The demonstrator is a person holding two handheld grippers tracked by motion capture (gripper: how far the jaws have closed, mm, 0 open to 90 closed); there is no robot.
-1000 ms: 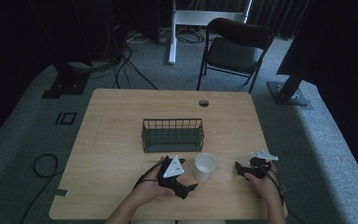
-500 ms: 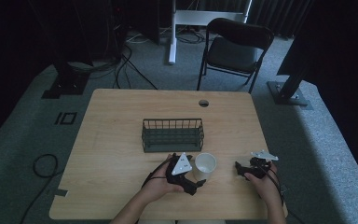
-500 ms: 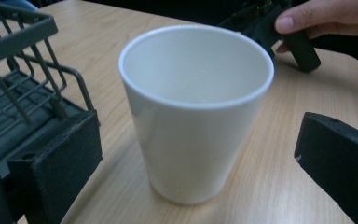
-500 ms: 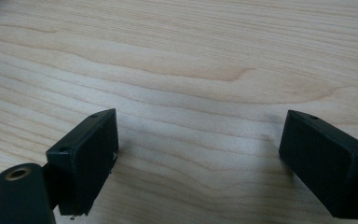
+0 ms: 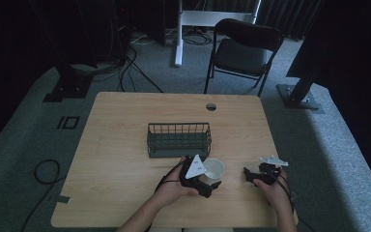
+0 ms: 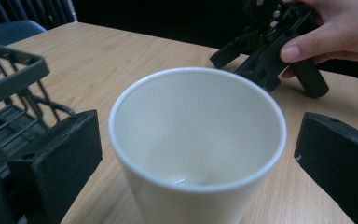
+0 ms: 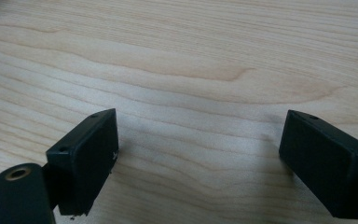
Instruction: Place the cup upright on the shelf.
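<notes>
A white empty cup [image 5: 215, 168] stands upright on the wooden table [image 5: 125, 145], just in front of the dark wire basket [image 5: 178, 140]. My left gripper [image 5: 207, 178] is open around it. In the left gripper view the cup [image 6: 198, 149] sits between the two jaws with a gap on each side, neither pad touching it. My right gripper [image 5: 260, 175] rests low over the table at the front right, open. In the right gripper view the right gripper [image 7: 198, 158] has only bare wood between its jaws.
The wire basket [image 6: 9, 102] is close on the left of the cup in the left gripper view. The other hand with its gripper [image 6: 270, 46] lies beyond the cup. A black chair [image 5: 244, 48] stands behind the table. A round cable hole [image 5: 211, 106] is at the far edge.
My left gripper has moved right and forward up to the cup, so its jaws now stand on either side of it. The right gripper has stayed in place.
</notes>
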